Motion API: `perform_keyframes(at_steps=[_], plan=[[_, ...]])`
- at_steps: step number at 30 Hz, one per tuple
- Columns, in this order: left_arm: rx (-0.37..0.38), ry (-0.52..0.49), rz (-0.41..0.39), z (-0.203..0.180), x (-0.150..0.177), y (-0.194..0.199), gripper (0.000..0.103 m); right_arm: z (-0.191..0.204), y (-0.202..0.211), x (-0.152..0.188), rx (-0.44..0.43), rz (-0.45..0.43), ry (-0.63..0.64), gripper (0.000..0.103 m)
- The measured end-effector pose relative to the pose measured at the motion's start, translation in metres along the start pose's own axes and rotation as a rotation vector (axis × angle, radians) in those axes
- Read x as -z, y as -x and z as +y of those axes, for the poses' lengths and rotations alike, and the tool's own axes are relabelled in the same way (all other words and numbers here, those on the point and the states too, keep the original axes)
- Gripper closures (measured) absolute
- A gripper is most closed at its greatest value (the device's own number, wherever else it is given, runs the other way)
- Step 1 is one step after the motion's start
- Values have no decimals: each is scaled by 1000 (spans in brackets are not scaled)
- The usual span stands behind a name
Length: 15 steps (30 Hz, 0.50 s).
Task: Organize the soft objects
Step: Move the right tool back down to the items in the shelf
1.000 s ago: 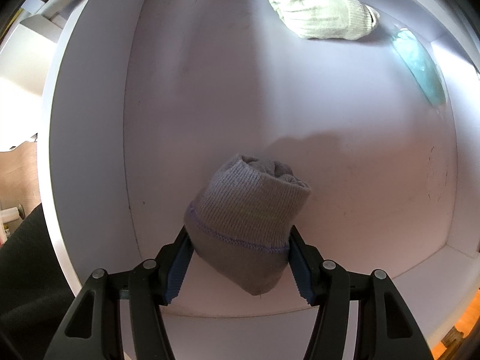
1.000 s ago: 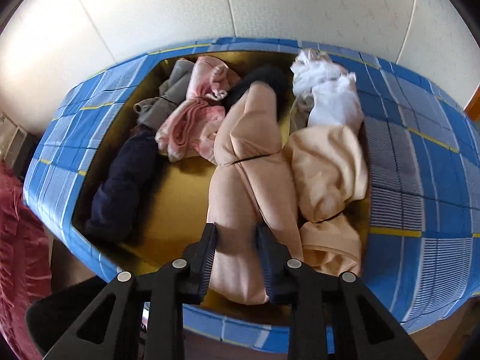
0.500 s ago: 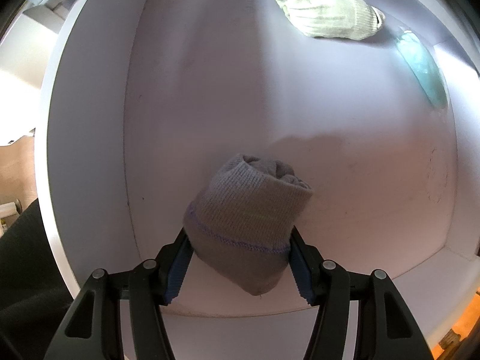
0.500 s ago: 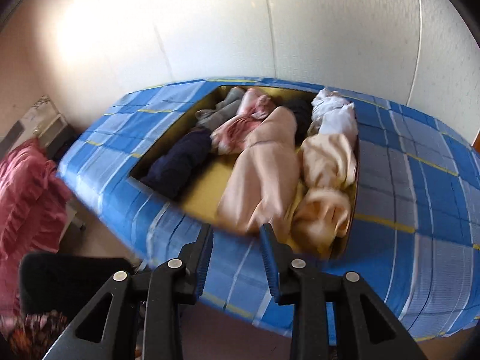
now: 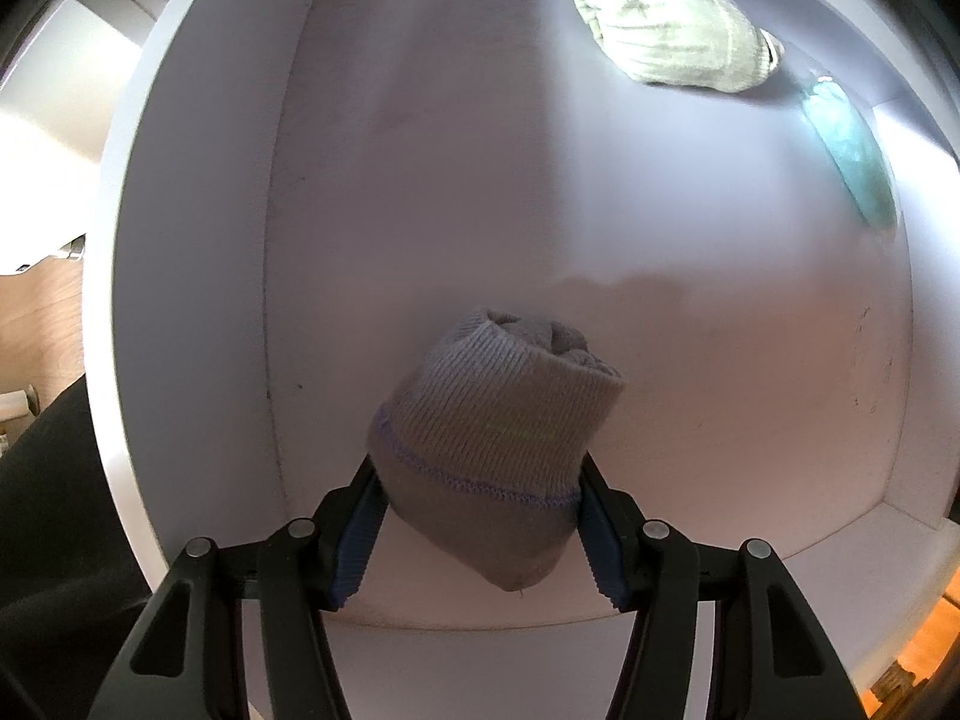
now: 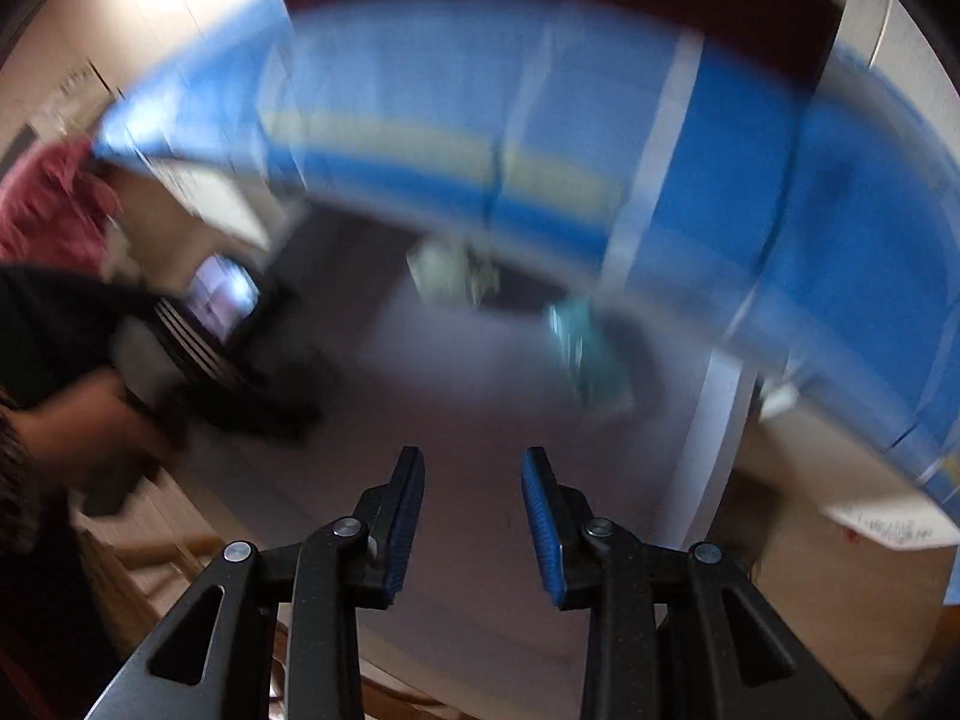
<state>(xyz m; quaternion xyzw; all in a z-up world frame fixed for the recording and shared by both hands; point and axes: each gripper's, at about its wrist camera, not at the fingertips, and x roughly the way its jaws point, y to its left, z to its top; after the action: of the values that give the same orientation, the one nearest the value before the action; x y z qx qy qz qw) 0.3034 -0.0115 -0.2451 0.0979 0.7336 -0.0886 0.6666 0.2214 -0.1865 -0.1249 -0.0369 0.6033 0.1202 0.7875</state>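
Observation:
A rolled grey sock [image 5: 498,414] hangs between the blue pads of my left gripper [image 5: 478,474], which is shut on it and points straight down into a white box [image 5: 192,240]. A pale rolled sock [image 5: 672,42] lies in the box's far right corner, with a teal item [image 5: 852,162] beside it. The right wrist view is smeared by motion. There my right gripper [image 6: 474,468] has nothing between its jaws, which are opening and stand a little apart. It hangs over the white box's floor [image 6: 480,390], below a blue checked basket [image 6: 540,120].
In the blurred right wrist view a person's hand [image 6: 90,420] holds the other black gripper at the left. A red cloth [image 6: 48,210] lies beyond it. Wooden floor [image 5: 36,324] shows left of the box.
My right gripper has swung away from the clothes basket and down, so it now faces the white box. My left gripper and its grey sock have stayed nearly still.

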Motion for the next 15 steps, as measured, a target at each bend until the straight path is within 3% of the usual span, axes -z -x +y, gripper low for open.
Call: perform_keyframes(at_steps=[4, 8, 15], plan=[[-8, 9, -13, 2, 0, 3, 44, -12, -50, 12, 62, 157, -35, 63], [-10, 16, -28, 2, 0, 8, 45, -23, -80, 15, 111, 232, -56, 62], [26, 51, -61, 5, 4, 18, 45, -35, -95, 10, 124, 222, -90, 62]])
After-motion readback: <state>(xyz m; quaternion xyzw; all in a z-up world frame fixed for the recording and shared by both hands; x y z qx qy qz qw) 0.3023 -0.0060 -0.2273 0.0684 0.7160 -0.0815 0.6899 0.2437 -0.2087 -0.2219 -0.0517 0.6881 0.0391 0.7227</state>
